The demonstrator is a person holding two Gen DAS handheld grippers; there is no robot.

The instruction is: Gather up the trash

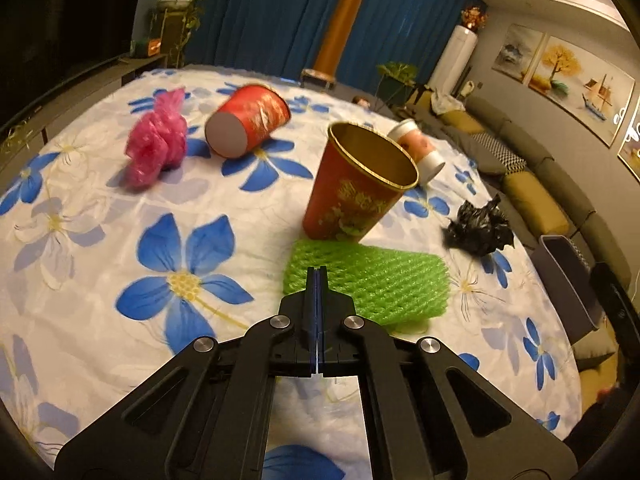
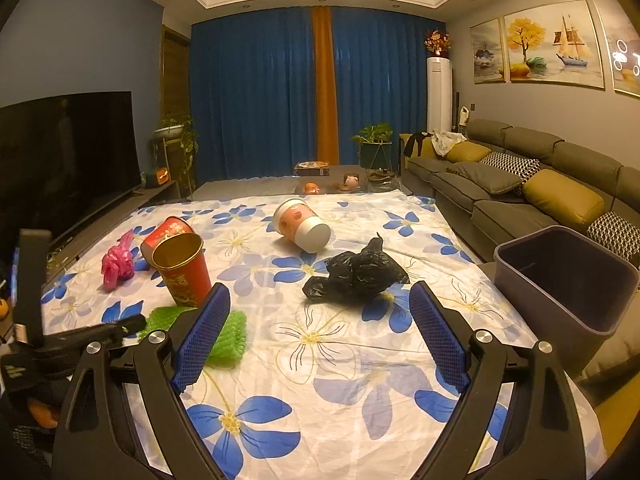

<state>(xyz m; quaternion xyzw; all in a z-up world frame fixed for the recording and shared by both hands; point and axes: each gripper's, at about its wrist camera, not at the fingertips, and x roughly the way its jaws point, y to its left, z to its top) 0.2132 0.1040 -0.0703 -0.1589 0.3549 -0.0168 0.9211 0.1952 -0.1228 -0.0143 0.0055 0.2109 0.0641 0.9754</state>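
A green foam net (image 1: 380, 280) (image 2: 232, 340) lies flat on the flowered cloth, just in front of an upright red cup with a gold inside (image 1: 352, 196) (image 2: 188, 276). My left gripper (image 1: 316, 272) (image 2: 136, 324) is shut, its tips pinched at the net's near-left edge. A crumpled black bag (image 1: 480, 228) (image 2: 356, 276) sits right of the cup. My right gripper (image 2: 319, 288) hangs open in front of that bag, holding nothing. Farther back lie a second red cup (image 1: 248, 120) on its side, a pink bag (image 1: 156, 140) and a white-and-pink cup (image 1: 418, 150).
A dark grey bin (image 2: 560, 304) (image 1: 564, 276) stands off the cloth's right edge, beside a grey sofa (image 2: 500, 200). A television (image 2: 68, 160) lines the left side. Blue curtains and potted plants fill the far end of the room.
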